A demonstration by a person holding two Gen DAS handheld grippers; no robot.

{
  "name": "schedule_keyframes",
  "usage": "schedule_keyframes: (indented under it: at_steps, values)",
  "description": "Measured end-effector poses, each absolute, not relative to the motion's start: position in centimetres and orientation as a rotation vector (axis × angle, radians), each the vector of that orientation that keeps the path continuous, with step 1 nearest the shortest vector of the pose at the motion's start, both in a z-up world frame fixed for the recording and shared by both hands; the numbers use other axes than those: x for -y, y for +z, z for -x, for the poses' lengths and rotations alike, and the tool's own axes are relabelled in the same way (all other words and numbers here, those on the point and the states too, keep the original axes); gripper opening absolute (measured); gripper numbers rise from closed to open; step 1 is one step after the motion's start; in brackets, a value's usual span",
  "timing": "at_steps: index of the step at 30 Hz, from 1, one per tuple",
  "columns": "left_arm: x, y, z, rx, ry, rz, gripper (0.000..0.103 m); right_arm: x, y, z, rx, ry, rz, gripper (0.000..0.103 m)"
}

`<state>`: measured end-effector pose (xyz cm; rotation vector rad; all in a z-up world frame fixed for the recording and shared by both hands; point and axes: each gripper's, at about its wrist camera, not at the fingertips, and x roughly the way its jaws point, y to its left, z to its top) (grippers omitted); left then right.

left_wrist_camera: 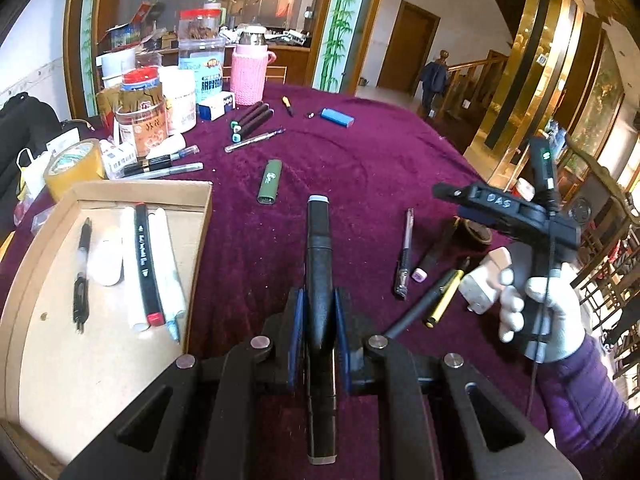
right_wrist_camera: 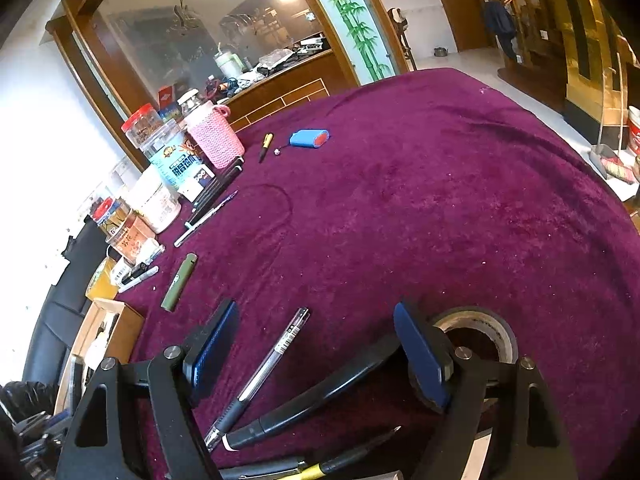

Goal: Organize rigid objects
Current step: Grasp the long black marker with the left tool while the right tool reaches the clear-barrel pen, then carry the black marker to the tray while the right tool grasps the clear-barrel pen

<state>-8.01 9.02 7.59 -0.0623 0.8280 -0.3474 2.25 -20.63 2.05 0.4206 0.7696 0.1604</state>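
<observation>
Black marker (left_wrist_camera: pixel 319 276) sits pinched between the left fingers (left_wrist_camera: pixel 298 332); right fingers (right_wrist_camera: pixel 416 352) stand spread, clear pen (right_wrist_camera: pixel 266 364) lying between them.

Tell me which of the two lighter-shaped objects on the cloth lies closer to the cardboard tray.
The green lighter, lying just right of the tray's far corner. The blue lighter sits farther back, near the pink knitted bottle.

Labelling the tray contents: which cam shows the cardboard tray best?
Left wrist. The tray lies there with its inside open to view: a black-and-red marker, white tubes and a black pen can be told apart. The right wrist catches only the tray's corner at the frame edge behind the open right gripper; its contents are unreadable.
</observation>
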Motion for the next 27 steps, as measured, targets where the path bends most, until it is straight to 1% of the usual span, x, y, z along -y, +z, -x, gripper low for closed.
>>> schedule_keyframes:
  at_steps: [5, 10, 12, 13, 14, 15, 16, 17, 18, 20, 27]
  values:
    - [-11.4, 8.4, 9.1, -0.799, -0.355, 0.116, 0.015, 19.2, 1.9, -2.7, -0.827, 0.225, -0.477, 0.083]
    - [-14.9, 9.3, 10.2, -0.760, -0.335, 0.182, 0.015, 13.8, 1.8, -4.3, -0.968, 0.128, -0.223, 0.082]
    - [-16.5, 9.4, 10.8, -0.746, -0.317, 0.206, 0.015, 11.8, 0.5, -5.1, -1.047, 0.083, -0.120, 0.078]
    - [-17.6, 9.5, 11.1, -0.739, -0.304, 0.220, 0.015, 10.8, 0.5, -5.1, -1.031, 0.056, -0.052, 0.075]
    - [-18.6, 9.5, 11.5, -0.733, -0.289, 0.235, 0.015, 10.3, 0.3, -5.1, -1.036, 0.036, -0.009, 0.069]
    - [-19.5, 9.5, 11.7, -0.730, -0.277, 0.249, 0.015, 9.8, 0.4, -4.7, -1.016, 0.040, 0.005, 0.053]
    - [-20.6, 9.5, 12.0, -0.726, -0.262, 0.268, 0.015, 9.5, 0.5, -4.4, -1.009, 0.045, 0.004, 0.043]
    - [-21.5, 9.5, 12.3, -0.720, -0.250, 0.282, 0.015, 9.3, 0.6, -3.9, -0.998, 0.057, 0.003, 0.020]
    - [-22.4, 9.6, 12.6, -0.715, -0.236, 0.296, 0.015, 9.2, 0.7, -3.5, -0.991, 0.057, 0.000, 0.016]
    - [-24.0, 9.6, 13.0, -0.703, -0.211, 0.318, 0.015, 9.6, 0.6, -2.6, -0.977, 0.080, -0.053, 0.013]
    - [-27.7, 8.5, 13.7, -0.703, -0.151, 0.366, 0.015, 11.8, 1.7, 0.6, -0.904, 0.184, -0.318, 0.010]
